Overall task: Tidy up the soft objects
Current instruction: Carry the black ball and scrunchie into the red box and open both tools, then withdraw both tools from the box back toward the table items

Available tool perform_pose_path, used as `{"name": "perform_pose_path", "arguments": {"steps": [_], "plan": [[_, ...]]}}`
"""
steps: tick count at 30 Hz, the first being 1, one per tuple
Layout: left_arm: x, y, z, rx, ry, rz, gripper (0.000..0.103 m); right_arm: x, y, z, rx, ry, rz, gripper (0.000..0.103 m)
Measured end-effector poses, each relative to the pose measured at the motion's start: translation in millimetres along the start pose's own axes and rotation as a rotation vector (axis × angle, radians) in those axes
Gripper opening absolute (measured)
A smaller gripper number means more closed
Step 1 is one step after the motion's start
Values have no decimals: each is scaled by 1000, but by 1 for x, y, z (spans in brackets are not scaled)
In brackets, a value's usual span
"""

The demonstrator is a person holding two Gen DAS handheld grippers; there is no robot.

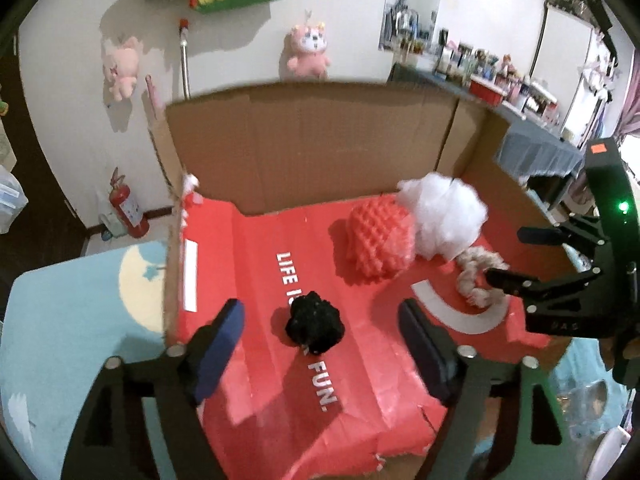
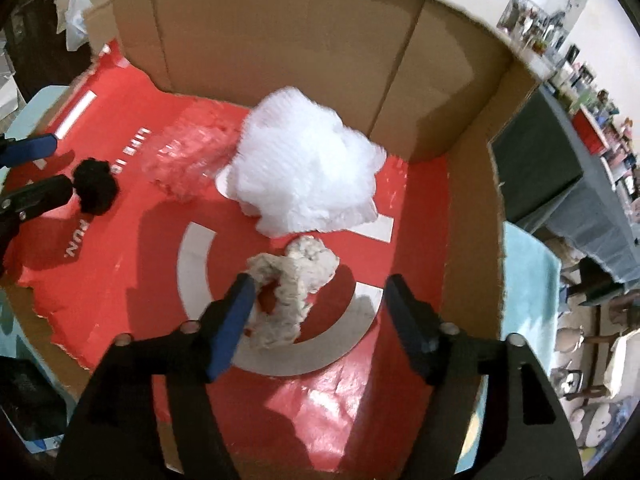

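My left gripper (image 1: 320, 330) hung over the near part of the red sheet (image 1: 360, 380), jaws spread, nothing between them; the black pom-pom (image 1: 314, 326) lay on the sheet right under the gap, by the white lettering. My right gripper (image 2: 318, 306) was low over the white ring print (image 2: 192, 264), jaws spread too, the cream knotted rope (image 2: 292, 292) lying between them. One blue pad (image 2: 236, 312) looked to be touching the rope's loop, the other stood apart, so no grip yet. The white fluffy wad (image 2: 304, 164) sat just behind the rope, touching it or nearly, and the pink bumpy foam ball (image 1: 378, 242) sat against the wad's other side, toward the pom-pom.

Progress, as I judged it: early. All four soft things were loose on the sheet, none lifted, none sorted, and I saw no bin or target for them.

Room: the cardboard wall (image 1: 312, 148) stood upright just behind the wad, and a cardboard side wall (image 2: 472, 216) closed in beyond the rope on the outer side. The near edge of the sheet was open, with plenty of bare red around the pom-pom. The two grippers were near each other across the ring print, so a crossing move risked a knock.
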State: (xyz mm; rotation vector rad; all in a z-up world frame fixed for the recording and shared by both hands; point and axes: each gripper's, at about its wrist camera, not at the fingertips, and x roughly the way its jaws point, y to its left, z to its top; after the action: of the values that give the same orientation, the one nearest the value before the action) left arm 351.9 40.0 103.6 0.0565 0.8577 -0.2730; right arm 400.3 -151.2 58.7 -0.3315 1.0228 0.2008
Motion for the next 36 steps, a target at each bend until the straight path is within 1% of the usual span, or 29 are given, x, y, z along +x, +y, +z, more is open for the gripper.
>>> {"name": "perform_pose_path", "arguments": {"steps": [3,5,7,11,13,15,19,24,26,27,29,32,36], "plan": [[-25,-6,0,-10,-58,-4,90,-20,-4,-3,21,-33,6,70],[-42,-10,-1,-16,-94,-1,95,-33,-6,-6,31,-64,-4,76],[-64,-14,-3,-20,-141,-4,97,-51,-5,-8,36,-101,-9,82],[-107,-25,-10,-15,-233,12,103,-93,-3,-18,67,-172,8,83],[-124,-31,-14,-6,-271,23,103,-113,-2,-26,77,-210,5,84],[-144,-37,-21,7,-311,32,103,-133,-1,-35,92,-250,3,89],[-176,-46,-36,10,-371,34,103,-173,1,-55,114,-338,1,90],[-207,-60,-62,17,-445,37,103,-217,6,-89,153,-437,29,90],[-217,-66,-71,15,-466,28,103,-232,10,-105,161,-483,41,94],[-224,-69,-78,8,-474,12,103,-241,13,-115,159,-505,29,95],[-234,-72,-88,-4,-491,-7,103,-253,22,-130,142,-546,-9,95],[-253,-82,-109,-3,-547,-9,103,-269,34,-158,147,-616,-52,95],[-271,-97,-139,14,-613,0,103,-279,48,-200,192,-684,-71,96]]}}
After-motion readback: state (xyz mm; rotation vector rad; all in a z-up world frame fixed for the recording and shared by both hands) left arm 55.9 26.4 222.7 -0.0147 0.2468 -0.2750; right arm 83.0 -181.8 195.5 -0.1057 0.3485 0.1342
